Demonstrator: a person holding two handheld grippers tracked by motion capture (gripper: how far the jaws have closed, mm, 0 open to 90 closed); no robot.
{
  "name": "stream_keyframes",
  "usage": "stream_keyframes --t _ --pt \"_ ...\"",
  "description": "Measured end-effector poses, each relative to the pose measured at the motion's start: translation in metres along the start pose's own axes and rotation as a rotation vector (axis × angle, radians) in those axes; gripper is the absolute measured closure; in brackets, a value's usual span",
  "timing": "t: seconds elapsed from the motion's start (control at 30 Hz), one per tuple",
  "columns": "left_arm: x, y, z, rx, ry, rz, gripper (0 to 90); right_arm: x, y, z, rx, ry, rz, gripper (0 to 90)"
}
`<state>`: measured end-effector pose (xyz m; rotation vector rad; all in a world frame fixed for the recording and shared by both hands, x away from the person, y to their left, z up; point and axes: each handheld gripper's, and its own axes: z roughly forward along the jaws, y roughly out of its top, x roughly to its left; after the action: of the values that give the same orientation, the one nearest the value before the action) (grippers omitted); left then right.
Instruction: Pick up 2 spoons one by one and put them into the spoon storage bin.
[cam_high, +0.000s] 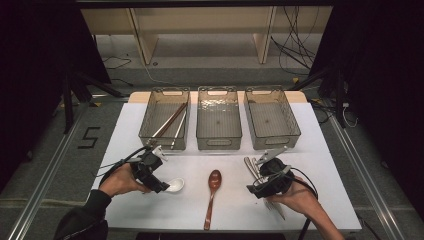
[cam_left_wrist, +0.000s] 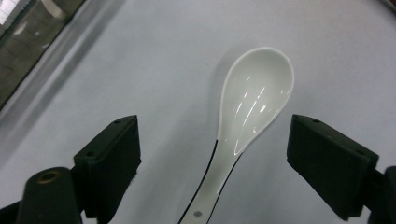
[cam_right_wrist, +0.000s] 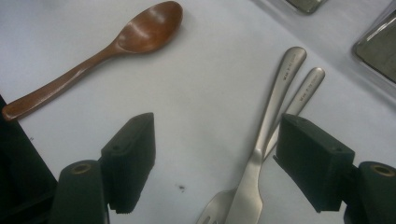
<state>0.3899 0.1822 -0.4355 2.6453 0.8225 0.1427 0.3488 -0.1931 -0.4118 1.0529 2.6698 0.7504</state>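
A white ceramic spoon (cam_left_wrist: 254, 93) lies on the white table (cam_high: 320, 165). My left gripper (cam_left_wrist: 213, 125) hangs open over it, one jaw on each side of its handle. In the high view that left gripper (cam_high: 161, 185) covers the handle, and the white spoon's (cam_high: 176, 185) bowl pokes out to its right. A brown wooden spoon (cam_high: 214, 181) lies at the table's middle. Two metal forks (cam_right_wrist: 275, 102) lie side by side. My right gripper (cam_right_wrist: 215, 122) stands open above them, with the forks near its right jaw. In the high view, the right gripper (cam_high: 260, 176) sits over the forks (cam_high: 251, 165).
Three translucent grey bins stand in a row at the back: the left bin (cam_high: 163, 142) holds chopsticks (cam_high: 170, 121), while the middle bin (cam_high: 218, 145) and right bin (cam_high: 272, 142) look bare. The wooden spoon (cam_right_wrist: 140, 32) lies to the upper left in the right gripper view.
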Motion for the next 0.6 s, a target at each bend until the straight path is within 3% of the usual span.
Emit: stream_keyframes --t 0.27,0.43,0.6 --pt "-0.0011 -0.0066 0.004 0.064 0.002 0.038 24.0 0.0027 0.0009 -0.0015 -0.003 -0.003 -0.006 29.3" --pt "-0.0027 -0.0088 0.007 0.077 -0.009 0.049 32.8 0.0027 0.0005 -0.0004 0.003 -0.004 -0.004 29.3" --pt "-0.0051 -0.0099 0.0102 0.103 -0.013 0.087 42.5 0.0028 0.0003 -0.0002 0.003 -0.003 -0.006 29.3"
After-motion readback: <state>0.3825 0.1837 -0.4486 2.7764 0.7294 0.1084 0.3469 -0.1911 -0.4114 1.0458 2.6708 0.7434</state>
